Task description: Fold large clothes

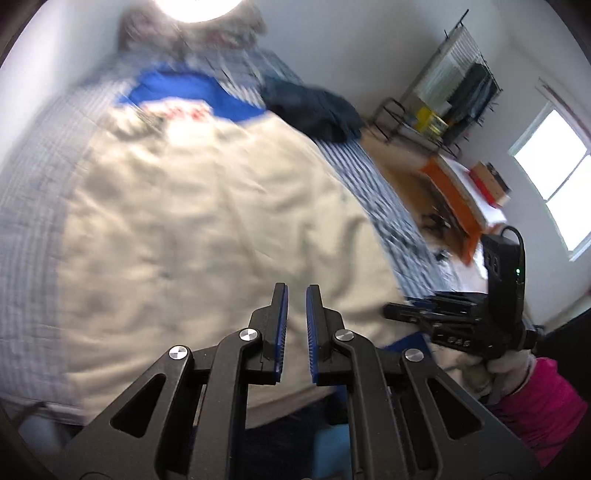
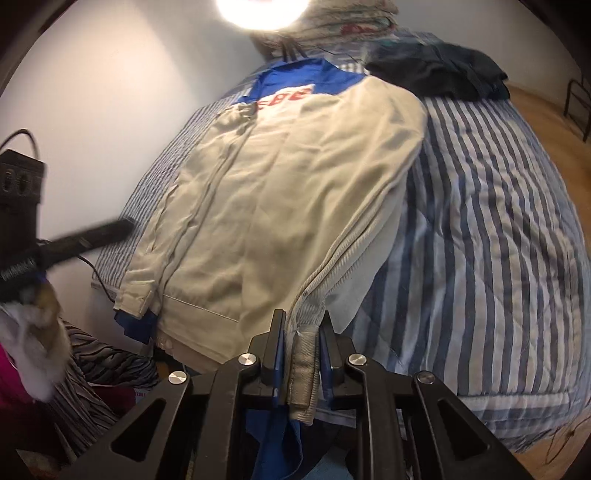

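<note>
Beige cotton-like fabric made up most of the jacket (image 2: 280, 192), which lay spread on the striped bedspread (image 2: 480, 229) with its blue yoke (image 2: 291, 79) and red lettering (image 2: 286, 99) at the far end, toward the bright lamp (image 2: 262, 11). One sleeve lay folded along the jacket's left side in the right wrist view, its cuff near the hem.

The right gripper (image 2: 301, 343) stood at the jacket's near hem. Its fingers were narrow and clamped a ribbed beige band of the hem between the blue pads (image 2: 277, 354); blue lining hung below the grip.

The left gripper (image 1: 296, 332) was above the near part of the jacket. Its fingers (image 1: 277, 325) stood narrow, almost together, with a slim gap and no fabric visible between the pads. In the right wrist view that gripper appeared blurred, left of the jacket, held by a hand (image 2: 37, 332).

A dark garment (image 2: 439, 75) lay bunched on the bedspread beyond the jacket's far right shoulder. A patterned pillow (image 2: 347, 22) sat past the jacket's collar end, against the white wall (image 2: 110, 103). A pink sleeve (image 1: 535, 402) showed behind the right gripper, right of the jacket in the left wrist view. A window (image 1: 557, 184) and a clothes rack (image 1: 461, 77) stood further right of the jacket.
</note>
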